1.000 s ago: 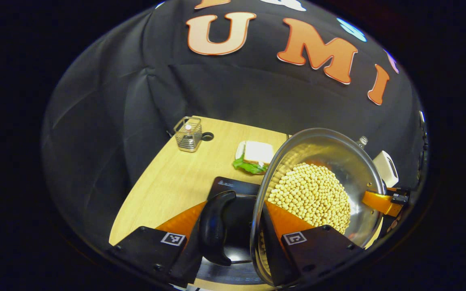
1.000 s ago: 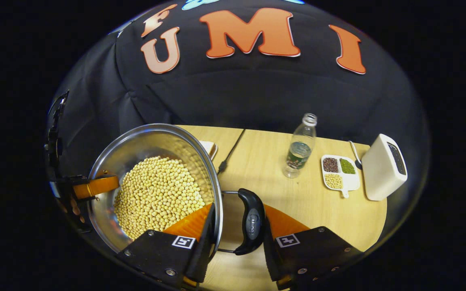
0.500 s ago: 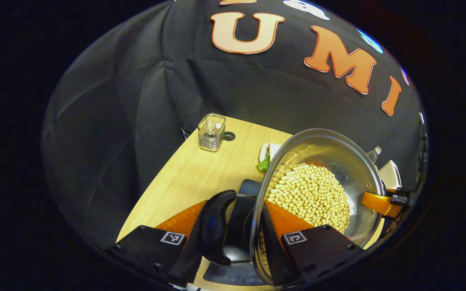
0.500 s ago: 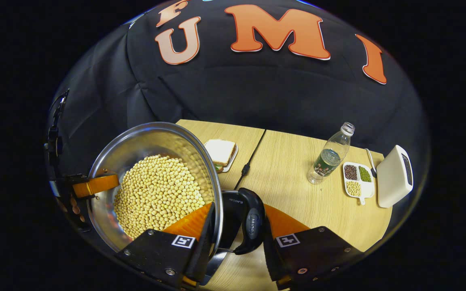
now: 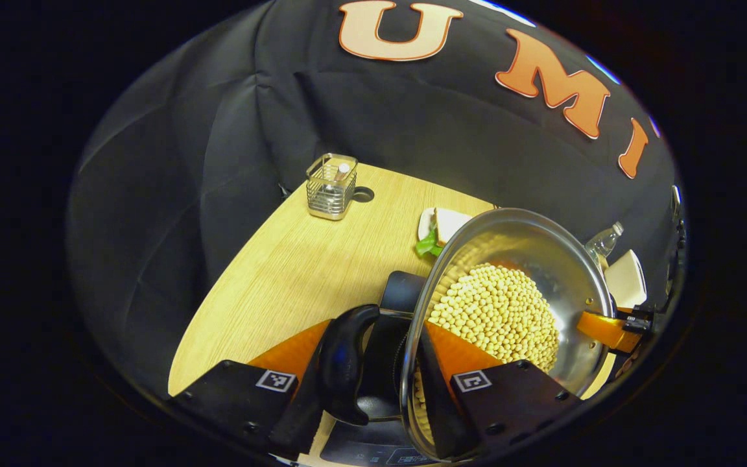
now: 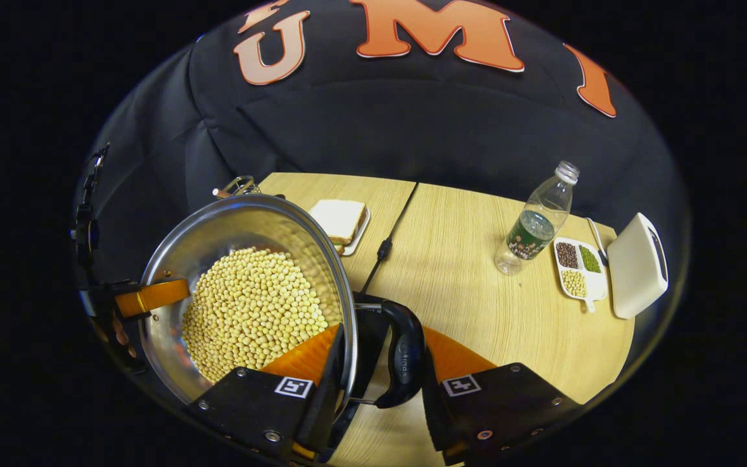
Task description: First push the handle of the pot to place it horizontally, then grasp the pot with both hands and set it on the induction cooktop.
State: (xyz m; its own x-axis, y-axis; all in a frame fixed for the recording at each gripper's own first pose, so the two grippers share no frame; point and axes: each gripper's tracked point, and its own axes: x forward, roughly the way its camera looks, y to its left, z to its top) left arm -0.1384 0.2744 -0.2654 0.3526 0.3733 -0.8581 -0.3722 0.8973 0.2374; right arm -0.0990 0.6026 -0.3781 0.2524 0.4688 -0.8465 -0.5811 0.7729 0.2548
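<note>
Left tongs (image 5: 373,363): narrowed around the pot's (image 5: 561,272) left black handle (image 5: 342,363), one finger outside the handle, the other inside the rim against the soybeans (image 5: 497,314). Right tongs (image 6: 380,363): same grip on the right black handle (image 6: 404,363).

Pot is over the black induction cooktop (image 5: 403,292); cannot tell whether the base touches it.

Tabletop (image 5: 283,285): left of the pot is open wood out to the edge, wire basket (image 5: 329,187) far left. Sandwich plate (image 6: 342,220) just behind the pot. Right side: bottle (image 6: 535,224), divided bean dish (image 6: 578,269), white box (image 6: 636,266) near the right edge; open wood between them and the pot.
</note>
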